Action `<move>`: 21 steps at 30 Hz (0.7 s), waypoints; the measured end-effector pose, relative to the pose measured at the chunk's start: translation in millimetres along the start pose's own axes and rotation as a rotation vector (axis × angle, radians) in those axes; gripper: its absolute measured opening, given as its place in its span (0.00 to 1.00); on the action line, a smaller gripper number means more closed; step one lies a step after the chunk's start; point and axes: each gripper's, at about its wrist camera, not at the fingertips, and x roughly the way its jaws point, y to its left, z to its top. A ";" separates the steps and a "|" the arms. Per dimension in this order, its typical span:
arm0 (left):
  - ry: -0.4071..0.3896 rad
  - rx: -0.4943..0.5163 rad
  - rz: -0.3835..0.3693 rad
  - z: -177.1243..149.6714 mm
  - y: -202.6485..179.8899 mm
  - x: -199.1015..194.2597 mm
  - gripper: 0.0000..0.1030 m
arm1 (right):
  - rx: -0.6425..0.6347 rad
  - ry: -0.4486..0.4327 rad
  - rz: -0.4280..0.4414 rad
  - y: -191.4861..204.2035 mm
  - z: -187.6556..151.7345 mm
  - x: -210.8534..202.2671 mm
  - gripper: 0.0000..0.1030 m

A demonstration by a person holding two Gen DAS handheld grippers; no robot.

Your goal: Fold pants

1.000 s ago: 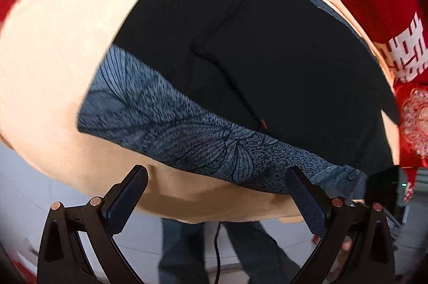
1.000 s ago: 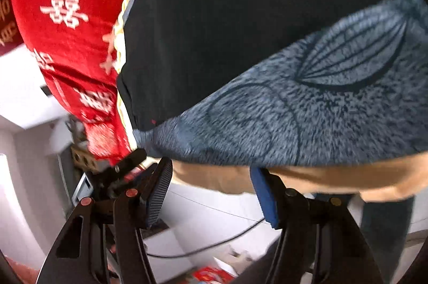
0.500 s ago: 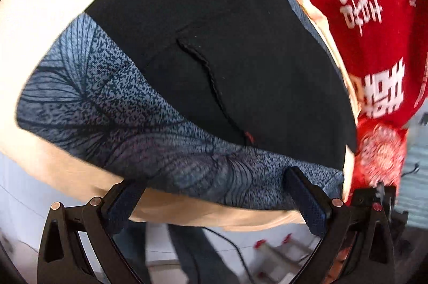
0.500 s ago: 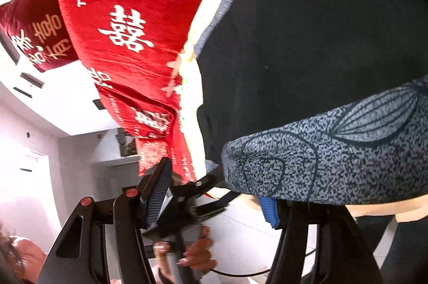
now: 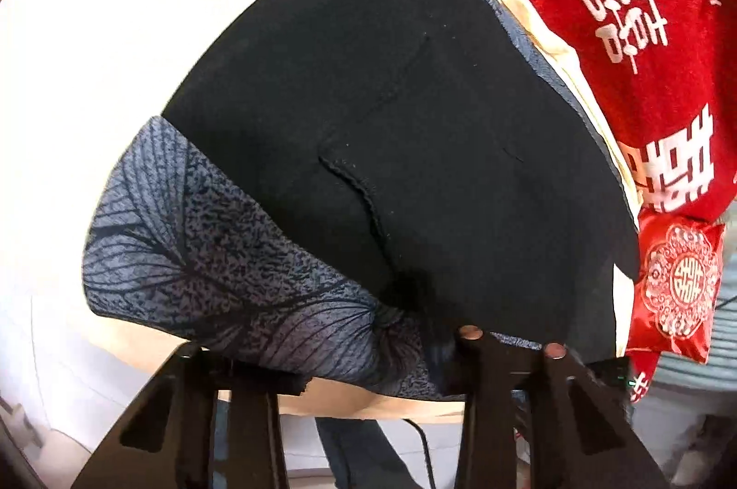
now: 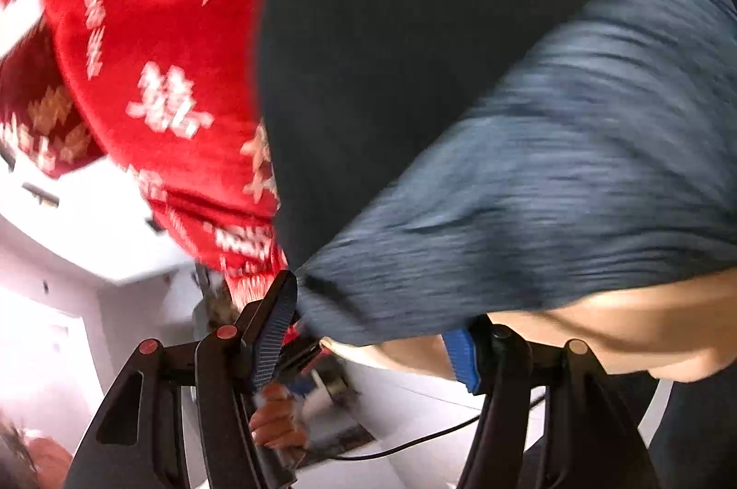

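Note:
The pants (image 5: 437, 120) lie flat on a cream-covered bed (image 5: 115, 51): black cloth with a blue-grey leaf-patterned band (image 5: 207, 249) along the near edge. My left gripper (image 5: 382, 350) points down at that band. Its jaws are closing and pinch the band, which bunches into radiating creases between them. In the blurred right wrist view, the band's corner (image 6: 552, 166) hangs between the fingers of my right gripper (image 6: 368, 332). Its jaws are closing but still stand apart. The left pad (image 6: 276, 327) brushes the corner, and the blue right pad (image 6: 460, 360) sits under the cloth edge.
A red blanket (image 5: 622, 5) with white characters lies beyond the pants, with a small red embroidered cushion (image 5: 677, 281) by the bed edge. Below the edge are a person's jeans-clad legs (image 5: 359, 456), a hand (image 6: 271, 420) and a black cable (image 6: 414, 438) over the pale floor.
My left jaws went from wide apart to pinched on the patterned band, gathering it. The right gripper swung sideways, its jaws narrowed a little, and the band's corner came between them.

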 end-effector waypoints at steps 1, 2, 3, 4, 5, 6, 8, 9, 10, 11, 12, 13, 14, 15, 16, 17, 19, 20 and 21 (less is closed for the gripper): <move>0.004 0.024 0.013 0.5 -1.2 -1.8 0.29 | 0.066 -0.033 0.035 -10.9 -0.2 -7.0 0.35; 0.003 0.040 0.021 0.1 -1.1 -4.4 0.29 | 0.140 -0.072 0.082 -20.2 -0.8 -15.0 0.25; 0.008 0.057 0.031 2.2 -3.8 -5.5 0.29 | 0.197 -0.108 0.123 -25.9 -2.5 -22.1 0.09; 0.013 0.062 0.031 3.3 -5.6 -6.7 0.26 | 0.247 -0.149 0.149 -28.8 -4.3 -30.9 0.08; 0.016 0.067 0.033 3.3 -7.5 -9.7 0.26 | 0.265 -0.167 0.139 -25.6 -5.6 -37.3 0.08; 0.013 0.078 0.043 5.1 -12.7 -13.5 0.26 | 0.228 -0.162 0.092 -9.7 -6.2 -43.7 0.07; -0.003 0.107 0.055 8.5 -23.9 -23.9 0.26 | 0.084 -0.127 -0.013 31.1 -4.2 -51.8 0.07; -0.010 0.115 0.051 11.0 -29.7 -29.5 0.26 | 0.018 -0.109 -0.061 50.3 -1.7 -55.2 0.07; -0.014 0.120 0.044 13.5 -34.8 -34.1 0.26 | -0.050 -0.092 -0.106 70.9 2.3 -59.4 0.07; -0.017 0.123 0.032 17.9 -41.9 -38.8 0.26 | -0.119 -0.071 -0.149 93.0 9.1 -63.3 0.07; -0.024 0.130 0.017 24.2 -50.8 -44.8 0.26 | -0.157 -0.057 -0.170 106.2 15.1 -65.2 0.07; -0.040 0.143 0.008 30.8 -60.0 -50.7 0.26 | -0.191 -0.035 -0.191 121.2 23.9 -65.1 0.08; -0.057 0.157 0.001 35.6 -65.7 -57.0 0.26 | -0.222 -0.011 -0.215 135.9 36.7 -64.2 0.08; -0.072 0.170 -0.004 41.2 -71.0 -62.7 0.26 | -0.241 0.003 -0.232 145.4 48.2 -63.6 0.08; -0.092 0.182 -0.005 53.8 -83.4 -66.3 0.26 | -0.257 0.017 -0.242 155.1 63.2 -62.3 0.09; -0.105 0.187 -0.008 64.0 -91.7 -67.4 0.26 | -0.270 0.037 -0.249 165.1 80.9 -58.2 0.10; -0.130 0.195 -0.005 90.9 -111.7 -63.5 0.26 | -0.283 0.069 -0.273 179.6 113.6 -47.1 0.11; -0.142 0.206 0.006 105.1 -122.8 -59.1 0.26 | -0.281 0.086 -0.280 182.9 129.2 -42.8 0.11; -0.158 0.216 0.019 119.6 -132.6 -53.7 0.26 | -0.275 0.102 -0.285 185.5 149.6 -34.8 0.11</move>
